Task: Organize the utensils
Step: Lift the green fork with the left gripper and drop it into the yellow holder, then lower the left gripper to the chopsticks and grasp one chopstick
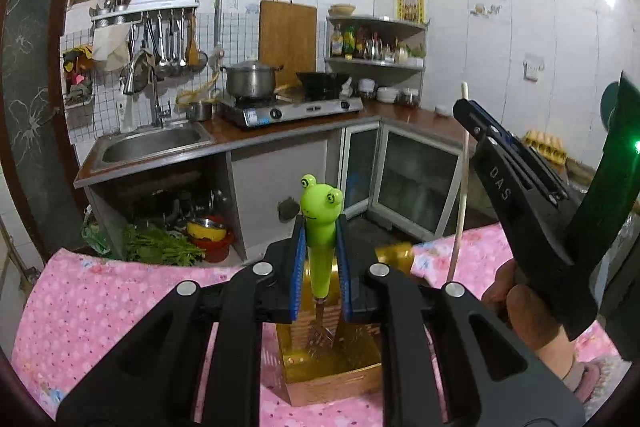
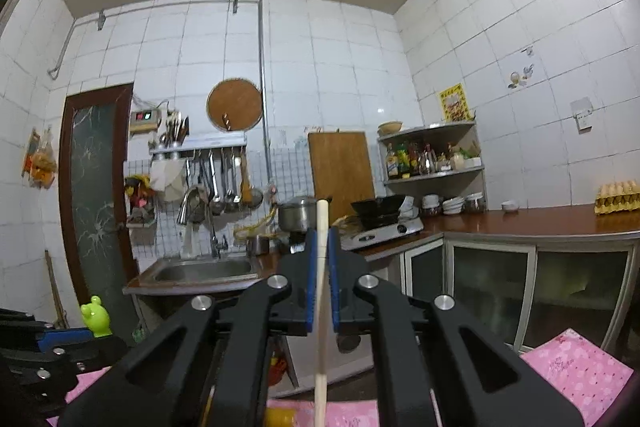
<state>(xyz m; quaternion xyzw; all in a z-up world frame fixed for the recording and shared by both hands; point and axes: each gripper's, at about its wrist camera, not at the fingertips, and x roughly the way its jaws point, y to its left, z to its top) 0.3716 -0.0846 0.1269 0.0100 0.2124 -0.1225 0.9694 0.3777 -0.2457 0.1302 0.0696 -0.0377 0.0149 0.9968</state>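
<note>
**Frog fork and chopstick both gripped above the pink table**

The pink flowered tablecloth (image 1: 100, 291) fills the lower half of the left wrist view, from about 8 o'clock round to 4 o'clock. On it, at 6 o'clock, sits an open gold box (image 1: 332, 367), with a gold lid-like piece (image 1: 394, 255) lying just beyond it toward 1 o'clock.

The left gripper (image 1: 322, 267) sits at the centre of its own view, its jaws drawn narrow and pressing on the green frog-headed handle of a fork (image 1: 320, 227). The handle stands nearly upright with the frog's head at 12 o'clock; the metal tines hang down into the mouth of the box.

The right gripper (image 1: 492, 139) enters that view from 3 o'clock, with a hand (image 1: 516, 303) visible beneath it at 4 o'clock. In its own camera its jaws are closed tight on a pale wooden chopstick (image 2: 321, 291), which runs close to vertical from 6 o'clock up past the blue fingertips (image 2: 310, 267) to 12 o'clock. The chopstick is well clear of the box, off to its 2 o'clock.
</note>
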